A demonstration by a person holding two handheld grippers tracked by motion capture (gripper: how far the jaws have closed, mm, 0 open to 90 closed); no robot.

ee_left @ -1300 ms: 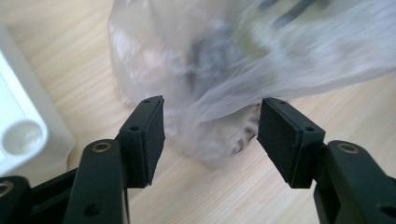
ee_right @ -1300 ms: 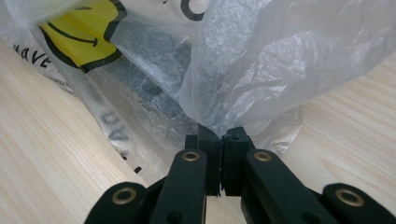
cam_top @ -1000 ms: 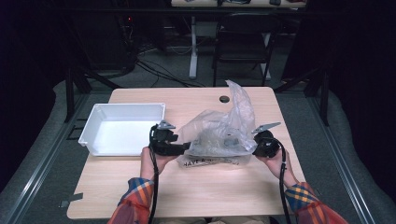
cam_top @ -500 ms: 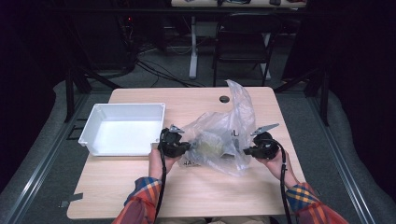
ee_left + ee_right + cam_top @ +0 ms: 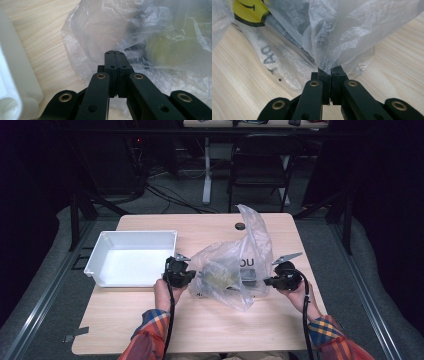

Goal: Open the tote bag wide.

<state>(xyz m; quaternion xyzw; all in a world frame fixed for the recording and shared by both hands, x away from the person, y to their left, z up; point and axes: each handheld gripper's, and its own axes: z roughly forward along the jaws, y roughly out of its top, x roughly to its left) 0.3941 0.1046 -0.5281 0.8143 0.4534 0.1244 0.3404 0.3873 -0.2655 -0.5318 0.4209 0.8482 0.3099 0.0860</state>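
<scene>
- High view: I have the clear plastic bag (image 5: 235, 270) lying on the wooden table (image 5: 200, 325) between my two grippers, just right of the white bin (image 5: 131, 257); the left gripper (image 5: 192, 276) sits at the bag's left edge and the right gripper (image 5: 266, 281) at its right edge; I judge that pulling the two apart too hard could tear the thin film, or drag the bag against the bin.
- Left gripper view: the jaws have just been closing and now stand together at the bag's crumpled edge; I cannot tell whether any film is pinched between them; if not, a lift would leave this side behind and the yellowish contents (image 5: 170, 47) could slide out.
- Right gripper view: the jaws are clamped on a gathered fold of the bag, film rising from between the pads; the pinch looks narrow, so I expect the slick plastic could slip free under the weight of the yellow-labelled packet (image 5: 252, 12) inside.
</scene>
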